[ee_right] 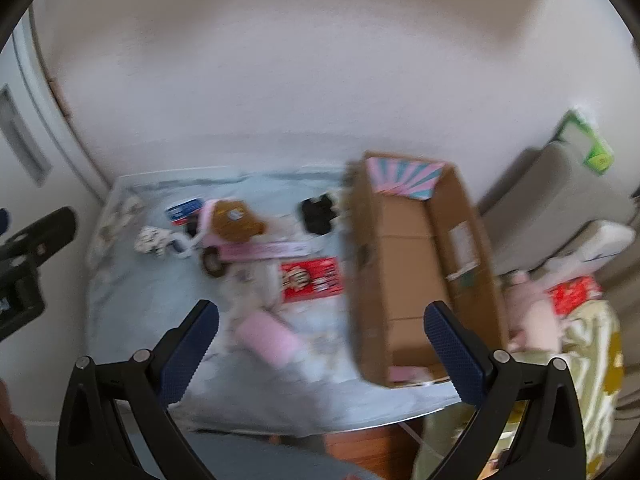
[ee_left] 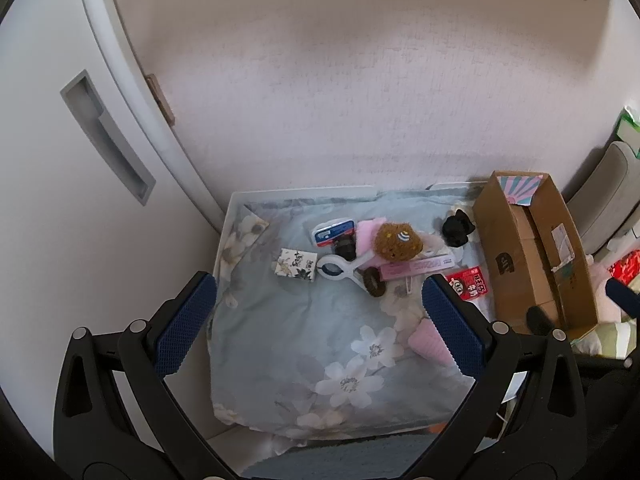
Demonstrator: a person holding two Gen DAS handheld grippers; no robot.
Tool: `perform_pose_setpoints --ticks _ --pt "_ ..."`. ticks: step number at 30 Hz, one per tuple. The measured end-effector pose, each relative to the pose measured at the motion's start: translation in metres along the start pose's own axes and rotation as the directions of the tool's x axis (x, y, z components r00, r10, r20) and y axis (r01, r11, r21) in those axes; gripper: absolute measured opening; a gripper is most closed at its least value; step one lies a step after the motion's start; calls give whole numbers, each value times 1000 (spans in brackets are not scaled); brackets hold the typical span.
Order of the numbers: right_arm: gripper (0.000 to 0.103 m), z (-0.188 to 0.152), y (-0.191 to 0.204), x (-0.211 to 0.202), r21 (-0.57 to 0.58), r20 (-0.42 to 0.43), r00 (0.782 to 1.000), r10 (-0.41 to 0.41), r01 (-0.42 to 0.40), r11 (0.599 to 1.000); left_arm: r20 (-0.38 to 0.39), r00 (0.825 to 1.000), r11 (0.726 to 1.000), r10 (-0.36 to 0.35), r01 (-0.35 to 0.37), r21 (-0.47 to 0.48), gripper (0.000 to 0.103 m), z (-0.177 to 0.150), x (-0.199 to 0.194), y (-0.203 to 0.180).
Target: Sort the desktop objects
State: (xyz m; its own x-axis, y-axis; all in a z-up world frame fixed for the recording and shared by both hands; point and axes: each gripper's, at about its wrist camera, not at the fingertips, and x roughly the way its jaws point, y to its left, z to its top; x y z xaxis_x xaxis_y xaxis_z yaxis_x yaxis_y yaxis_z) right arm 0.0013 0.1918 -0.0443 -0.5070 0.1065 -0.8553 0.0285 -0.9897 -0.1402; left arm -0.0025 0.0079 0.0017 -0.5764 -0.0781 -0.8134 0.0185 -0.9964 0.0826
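Note:
A pile of small objects lies on the floral blue cloth (ee_left: 304, 344): a brown plush (ee_left: 398, 241), a small floral box (ee_left: 295, 264), a blue and white pack (ee_left: 334, 232), a pink strip box (ee_left: 416, 267), a brown hair tie (ee_left: 374, 280), a black item (ee_left: 457, 229), a red pack (ee_left: 469, 282) and a pink cup (ee_left: 430, 340). An open cardboard box (ee_left: 532, 248) stands at the right. My left gripper (ee_left: 320, 304) is open and empty above the cloth. My right gripper (ee_right: 322, 320) is open and empty; its view is blurred, with the pink cup (ee_right: 268, 338) and cardboard box (ee_right: 416, 268) ahead.
A white cabinet door with a recessed handle (ee_left: 106, 136) stands at the left, a wall behind. Grey cushions (ee_right: 560, 188), a green pack (ee_right: 592, 148) and red and striped fabric (ee_right: 576, 300) lie to the right. The right gripper's tip shows in the left wrist view (ee_left: 622, 294).

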Motion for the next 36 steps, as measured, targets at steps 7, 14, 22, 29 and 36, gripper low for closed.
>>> perform_pose_setpoints --ticks 7,14,22,29,36 --pt "102 8 -13 3 38 -13 1000 26 -26 999 16 1000 1000 -7 7 12 102 0 -4 -7" --pt "102 1 -10 5 32 -15 991 132 -132 991 39 999 1000 -13 12 15 102 -2 -10 -11" --pt "102 2 -13 3 30 -16 996 92 -91 995 45 999 1000 -29 28 14 102 -3 -14 -13" --pt "102 4 -11 1 14 -8 997 78 -78 997 46 998 999 -30 29 12 102 -3 -15 -11" --pt "102 7 -9 -2 14 12 997 82 -82 997 50 998 999 -34 34 4 102 1 -17 -10"
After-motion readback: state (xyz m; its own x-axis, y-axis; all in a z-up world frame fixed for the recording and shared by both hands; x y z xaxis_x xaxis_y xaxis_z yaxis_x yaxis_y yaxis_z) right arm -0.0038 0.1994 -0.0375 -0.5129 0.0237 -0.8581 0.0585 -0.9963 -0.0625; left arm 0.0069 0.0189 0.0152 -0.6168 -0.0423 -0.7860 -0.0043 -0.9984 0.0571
